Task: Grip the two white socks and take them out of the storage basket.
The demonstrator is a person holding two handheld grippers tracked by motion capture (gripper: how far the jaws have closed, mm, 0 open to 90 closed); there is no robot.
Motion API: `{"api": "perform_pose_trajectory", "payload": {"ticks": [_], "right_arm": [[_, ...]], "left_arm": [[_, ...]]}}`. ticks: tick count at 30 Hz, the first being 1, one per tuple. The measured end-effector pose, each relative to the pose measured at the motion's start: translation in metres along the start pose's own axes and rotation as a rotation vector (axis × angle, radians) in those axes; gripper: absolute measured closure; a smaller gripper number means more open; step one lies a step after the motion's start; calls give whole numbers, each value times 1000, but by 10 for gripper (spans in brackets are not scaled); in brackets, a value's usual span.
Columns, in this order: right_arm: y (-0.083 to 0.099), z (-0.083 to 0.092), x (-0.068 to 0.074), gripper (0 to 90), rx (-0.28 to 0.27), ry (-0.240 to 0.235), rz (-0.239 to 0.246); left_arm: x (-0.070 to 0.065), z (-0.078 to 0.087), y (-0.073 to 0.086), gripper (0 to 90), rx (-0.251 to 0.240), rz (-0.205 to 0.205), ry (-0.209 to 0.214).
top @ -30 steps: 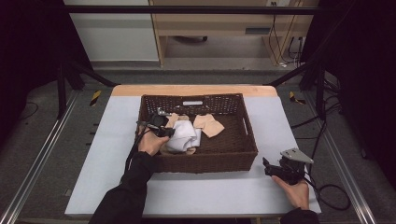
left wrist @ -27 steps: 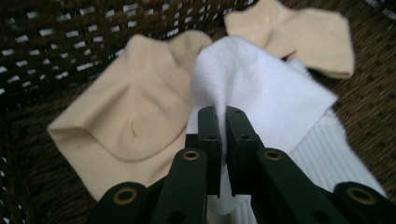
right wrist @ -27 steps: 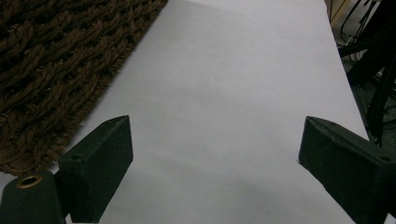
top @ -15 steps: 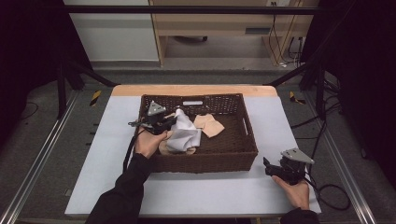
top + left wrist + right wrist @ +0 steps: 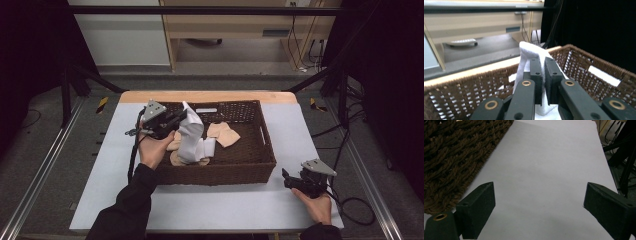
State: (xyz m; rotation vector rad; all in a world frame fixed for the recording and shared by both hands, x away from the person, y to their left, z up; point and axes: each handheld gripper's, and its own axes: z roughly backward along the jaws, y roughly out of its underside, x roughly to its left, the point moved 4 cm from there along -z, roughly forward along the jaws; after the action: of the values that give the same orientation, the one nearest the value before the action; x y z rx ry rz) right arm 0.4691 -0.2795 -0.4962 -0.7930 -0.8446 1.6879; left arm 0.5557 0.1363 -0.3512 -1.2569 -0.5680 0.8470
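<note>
High view: left claw [image 5: 181,119] was clamped on a white sock [image 5: 191,137], hanging long-axis down over the wicker basket [image 5: 267,150], toe among tan socks [image 5: 223,134]. Left gripper view: jaws pinched the sock's top fold; its lower end was hidden. Right gripper view: right claw [image 5: 539,212] was apart over bare desk [image 5: 544,170], well off.

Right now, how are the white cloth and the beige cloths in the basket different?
The white cloth is pinched by the left gripper and hangs lifted, its lower end among the others; the beige cloths lie flat on the basket bottom, untouched. The white cloth looks thick and towel-like in the left gripper view; the beige cloths look thinner and smaller. Both are soft fabric inside the same basket.
</note>
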Motion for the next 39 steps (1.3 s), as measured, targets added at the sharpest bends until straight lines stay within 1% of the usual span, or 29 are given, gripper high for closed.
{"api": "perform_pose_trajectory", "payload": {"ticks": [1,4,6,9,11,13,19,21,25,33,35,39], "right_arm": [[0,0,0,105,-1,1,0],[0,0,0,105,0,1,-1],[0,0,0,105,-1,1,-2],[0,0,0,105,0,2,-1],[0,1,0,105,-3,3,-1],[0,1,-1,105,-3,4,-1],[0,0,-1,104,-2,5,-2],[0,0,-1,105,-1,6,-1],[0,0,-1,105,-2,6,-3],[0,0,0,105,2,6,2],[0,0,0,105,2,7,3],[0,0,0,105,2,5,4]], "left_arm": [[0,0,0,855,0,0,0],[-2,7,-10,855,-35,1,-4],[-4,12,-17,855,-63,-2,0],[-6,21,-26,855,-94,-1,9],[-8,26,-32,855,-107,-8,8],[-8,32,-38,855,-120,-11,5],[-7,46,-53,855,-160,-3,1],[-7,51,-58,855,-179,1,-6],[-7,61,-66,855,-214,5,-5],[-4,87,-80,854,-258,0,-11],[-1,94,-82,854,-262,-9,-18],[5,106,-86,854,-276,-7,-33]]}}
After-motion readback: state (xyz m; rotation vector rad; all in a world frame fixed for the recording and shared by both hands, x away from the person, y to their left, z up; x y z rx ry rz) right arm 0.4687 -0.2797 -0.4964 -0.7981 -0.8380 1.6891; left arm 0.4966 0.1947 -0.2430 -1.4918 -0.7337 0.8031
